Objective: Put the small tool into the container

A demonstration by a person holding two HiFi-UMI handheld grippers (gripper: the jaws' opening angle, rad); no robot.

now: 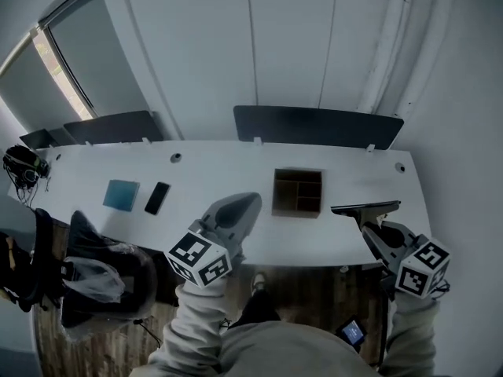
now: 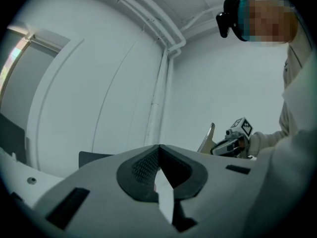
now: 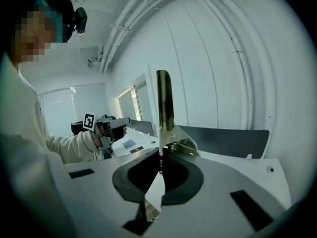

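Note:
The small tool (image 1: pixel 365 207), a flat metal blade on a short angled base, is pinched in my right gripper (image 1: pixel 366 225) over the table's front right edge. In the right gripper view the tool (image 3: pixel 165 110) stands up from the shut jaws of my right gripper (image 3: pixel 161 158). The brown container (image 1: pixel 297 192), divided into compartments, sits on the white table (image 1: pixel 220 167) just left of the tool. My left gripper (image 1: pixel 250 200) hovers near the front edge, left of the container. Its jaws are shut and hold nothing in the left gripper view (image 2: pixel 158 155).
A blue pad (image 1: pixel 121 195) and a black phone (image 1: pixel 157 198) lie on the table's left part. Headphones (image 1: pixel 23 167) hang at the far left end. Dark partition panels (image 1: pixel 314 124) stand along the back edge. A chair with a bag (image 1: pixel 98 277) is at the lower left.

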